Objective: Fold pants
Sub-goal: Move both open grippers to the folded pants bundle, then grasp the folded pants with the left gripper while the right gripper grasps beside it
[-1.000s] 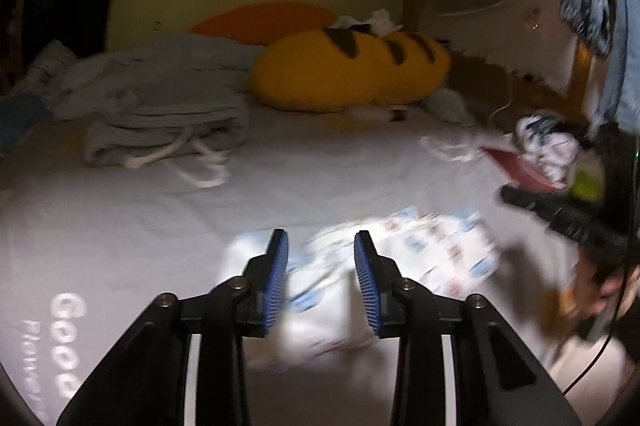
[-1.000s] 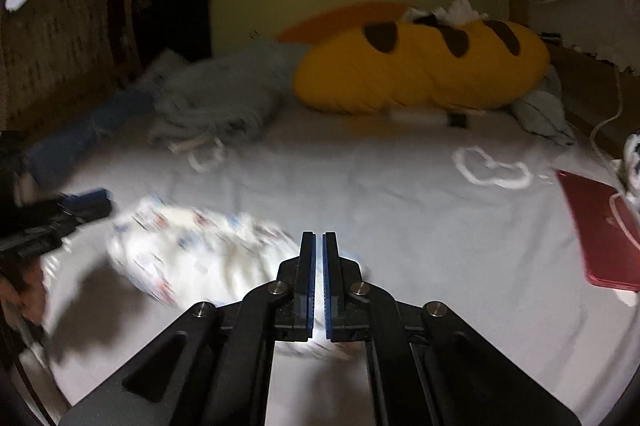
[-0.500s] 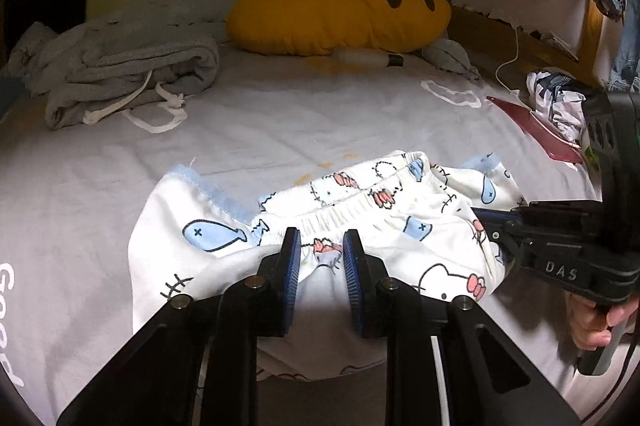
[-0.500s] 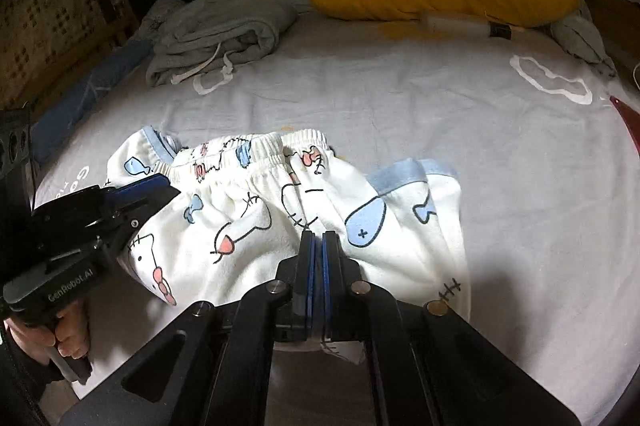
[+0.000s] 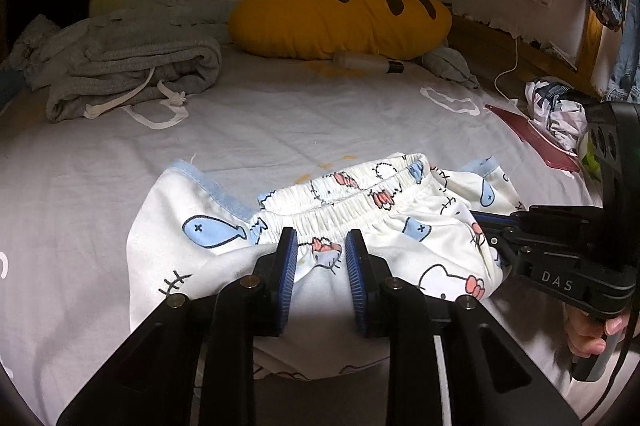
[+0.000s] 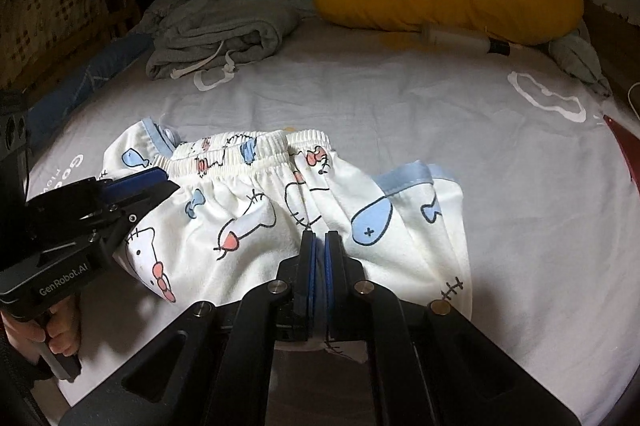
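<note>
White cartoon-print pants (image 5: 360,218) with blue cuffs lie crumpled on the grey bed sheet (image 5: 280,117); they also show in the right wrist view (image 6: 260,201). My left gripper (image 5: 322,246) is open, its fingers straddling a bunch of fabric just below the elastic waistband (image 5: 344,203). My right gripper (image 6: 320,240) is shut on a fold of the pants near the right leg. The right gripper shows at the pants' right edge in the left wrist view (image 5: 488,226). The left gripper shows at their left edge in the right wrist view (image 6: 160,181).
A yellow bread-shaped pillow (image 5: 340,17) lies at the head of the bed. Folded grey sweatpants (image 5: 128,65) sit at the back left. A red flat object (image 5: 532,137) and crumpled clothes (image 5: 560,109) lie at the right edge. A white tube (image 6: 460,39) lies under the pillow.
The pants dropped from a blurred swing onto the sheet and settled. My left fingers narrowed from wide open and then opened a little again. The right gripper stayed shut on the fabric.
</note>
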The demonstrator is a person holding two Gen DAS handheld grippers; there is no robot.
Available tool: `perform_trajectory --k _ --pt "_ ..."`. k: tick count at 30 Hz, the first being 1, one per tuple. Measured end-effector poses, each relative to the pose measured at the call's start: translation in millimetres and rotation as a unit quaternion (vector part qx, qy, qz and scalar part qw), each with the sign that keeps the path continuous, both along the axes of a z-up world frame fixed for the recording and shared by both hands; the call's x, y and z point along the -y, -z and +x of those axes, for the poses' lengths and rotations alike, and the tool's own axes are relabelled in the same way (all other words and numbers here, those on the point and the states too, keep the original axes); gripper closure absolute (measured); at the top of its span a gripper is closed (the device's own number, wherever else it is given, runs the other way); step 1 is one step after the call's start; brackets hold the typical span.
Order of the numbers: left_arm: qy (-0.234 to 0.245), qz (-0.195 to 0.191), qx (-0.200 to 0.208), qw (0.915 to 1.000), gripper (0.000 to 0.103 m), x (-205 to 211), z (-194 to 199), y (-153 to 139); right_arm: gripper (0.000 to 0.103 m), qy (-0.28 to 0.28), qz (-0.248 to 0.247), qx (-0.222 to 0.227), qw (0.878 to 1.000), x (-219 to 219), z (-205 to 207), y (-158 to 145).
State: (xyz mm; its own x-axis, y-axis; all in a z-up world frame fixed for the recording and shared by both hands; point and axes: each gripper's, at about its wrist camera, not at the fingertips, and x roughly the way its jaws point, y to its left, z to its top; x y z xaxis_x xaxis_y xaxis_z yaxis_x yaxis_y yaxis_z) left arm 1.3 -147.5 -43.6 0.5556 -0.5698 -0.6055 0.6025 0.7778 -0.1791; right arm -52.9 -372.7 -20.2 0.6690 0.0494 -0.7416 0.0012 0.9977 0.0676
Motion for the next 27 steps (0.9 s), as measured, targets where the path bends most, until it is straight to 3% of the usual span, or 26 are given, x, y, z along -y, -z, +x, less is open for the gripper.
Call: perform_trajectory --k 17,27 --pt "0.0 0.0 0.0 1.0 0.076 0.0 0.3 -0.2 0.099 -0.001 -0.004 0.0 1.0 0.8 0.3 -0.1" --pt "0.011 -0.002 0.005 0.9999 0.059 4.4 -7.1 -2.2 0.099 -0.001 -0.004 -0.001 1.0 0.8 0.5 -0.4"
